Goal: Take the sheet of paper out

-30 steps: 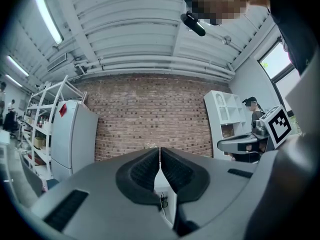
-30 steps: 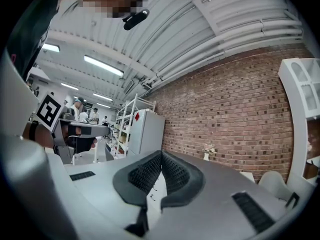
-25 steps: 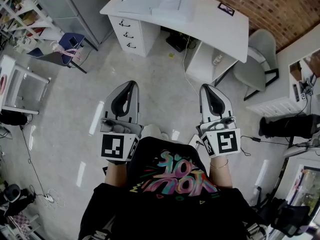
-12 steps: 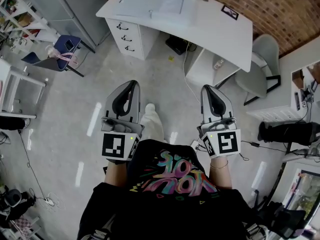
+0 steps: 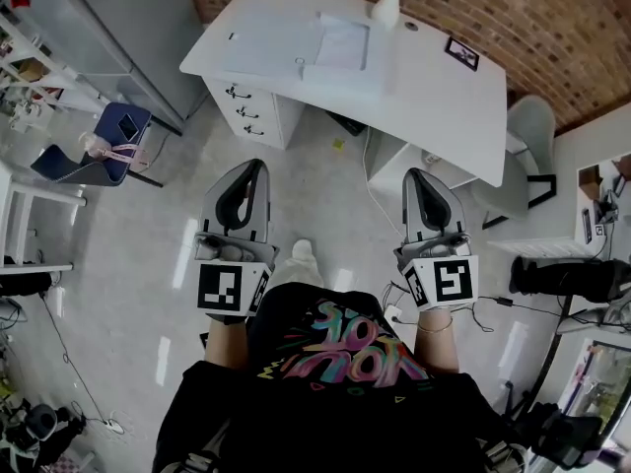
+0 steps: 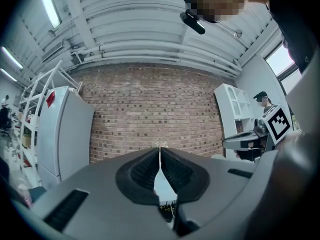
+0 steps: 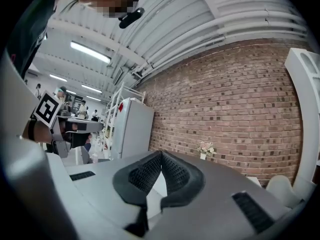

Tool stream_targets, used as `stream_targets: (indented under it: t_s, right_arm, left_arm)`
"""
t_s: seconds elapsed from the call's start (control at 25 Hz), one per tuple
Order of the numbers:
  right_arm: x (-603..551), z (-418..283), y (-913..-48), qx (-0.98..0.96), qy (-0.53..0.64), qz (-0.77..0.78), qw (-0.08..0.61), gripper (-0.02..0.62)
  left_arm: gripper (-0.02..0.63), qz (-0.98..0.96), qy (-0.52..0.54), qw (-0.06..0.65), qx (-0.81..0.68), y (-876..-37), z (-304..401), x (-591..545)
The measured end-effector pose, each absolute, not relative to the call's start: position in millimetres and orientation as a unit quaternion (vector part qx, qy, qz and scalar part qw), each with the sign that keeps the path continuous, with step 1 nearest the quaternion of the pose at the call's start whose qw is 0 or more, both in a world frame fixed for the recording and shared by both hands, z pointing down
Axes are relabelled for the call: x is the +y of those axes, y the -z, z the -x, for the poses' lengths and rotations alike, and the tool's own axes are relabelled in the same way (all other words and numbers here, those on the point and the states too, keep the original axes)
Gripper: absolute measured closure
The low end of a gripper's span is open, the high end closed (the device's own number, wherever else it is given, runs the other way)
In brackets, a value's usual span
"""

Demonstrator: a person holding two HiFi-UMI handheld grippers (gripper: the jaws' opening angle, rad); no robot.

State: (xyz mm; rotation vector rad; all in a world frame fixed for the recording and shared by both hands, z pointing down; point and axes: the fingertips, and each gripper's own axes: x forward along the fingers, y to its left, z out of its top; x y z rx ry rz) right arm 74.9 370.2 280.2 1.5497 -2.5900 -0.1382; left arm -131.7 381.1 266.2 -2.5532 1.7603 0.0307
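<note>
A white desk (image 5: 434,92) stands ahead by the brick wall. On it lie a white sheet of paper (image 5: 343,42) and a pale flat folder or pad (image 5: 264,49) beside it; which of them holds the other I cannot tell. My left gripper (image 5: 257,164) and right gripper (image 5: 423,173) are held level in front of my body, over the floor and well short of the desk. Both are shut with nothing between the jaws, as the left gripper view (image 6: 160,149) and the right gripper view (image 7: 160,153) show.
A vase of flowers (image 5: 388,4) and a small framed marker (image 5: 461,53) stand at the desk's back. Drawers (image 5: 248,108) fill its left side. A grey chair (image 5: 525,146) is at the right, a blue chair (image 5: 110,136) and a grey cabinet (image 5: 128,28) at the left.
The desk has come nearer and shows more fully in the head view as I walk towards it. Both grippers stay shut and level in front of me.
</note>
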Motion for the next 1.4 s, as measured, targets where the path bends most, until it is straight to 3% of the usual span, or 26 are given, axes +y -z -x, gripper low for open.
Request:
stream_targets:
  t_s: [0.64,1.04,1.4]
  right_arm:
    - [254,-27,-294,-0.846,0.030,-0.528,0.070,0.577]
    - [174,-45,-320,-0.854,0.025,-0.515,0.066,0.577]
    - [10,-75,-317,-0.859,0.024,-0.507,0.068,0.577]
  left_arm:
    - [0.577,0.834,0.000,0.002,0.552,-284,180,264]
    - [0.577,0.823,0.008,0.007,0.568,-302,165,192]
    - [0.577,0.818,0.007,0.009,0.575,-295,134,26]
